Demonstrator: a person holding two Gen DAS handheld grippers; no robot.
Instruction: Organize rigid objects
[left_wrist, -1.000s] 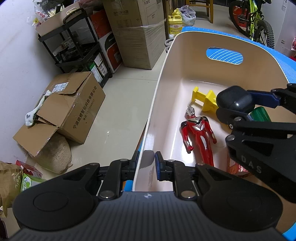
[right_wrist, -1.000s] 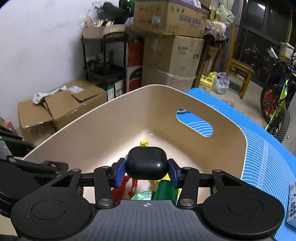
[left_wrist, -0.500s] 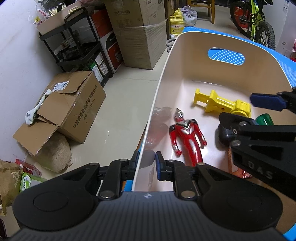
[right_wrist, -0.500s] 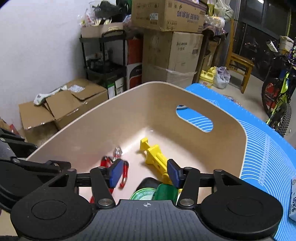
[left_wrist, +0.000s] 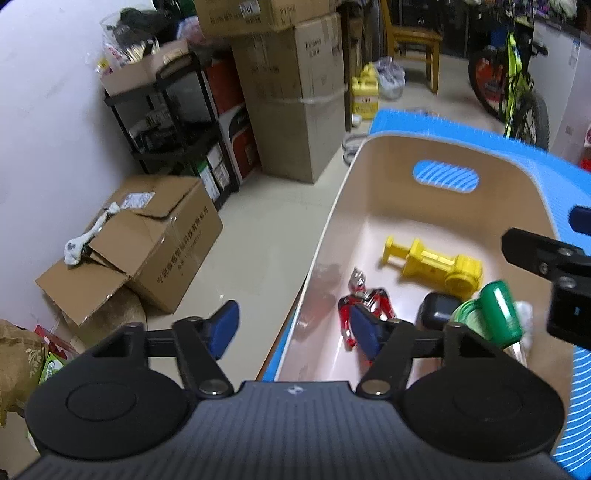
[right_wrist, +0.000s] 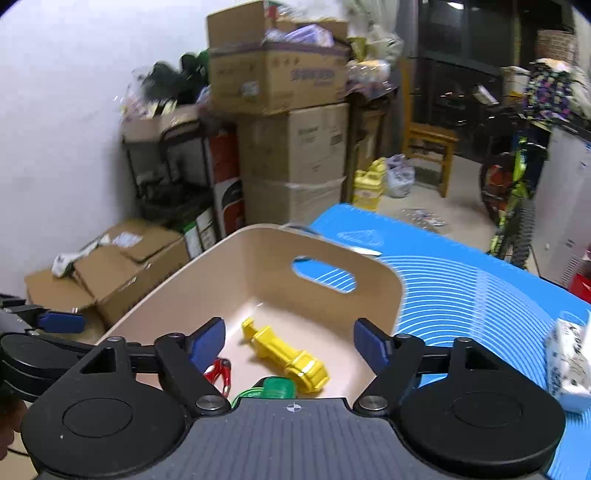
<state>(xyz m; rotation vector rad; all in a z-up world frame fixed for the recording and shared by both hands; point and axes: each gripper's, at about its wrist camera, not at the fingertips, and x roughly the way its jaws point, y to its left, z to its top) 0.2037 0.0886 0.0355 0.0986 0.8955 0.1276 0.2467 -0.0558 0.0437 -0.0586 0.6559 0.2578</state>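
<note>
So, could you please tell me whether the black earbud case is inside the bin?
Inside: the black case lies on the bin floor beside the yellow toy.

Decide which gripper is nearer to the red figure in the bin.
Left. The left gripper hangs open just above the red figure, one finger overlapping it. The right gripper is open farther along the bin, by the yellow toy.
</note>
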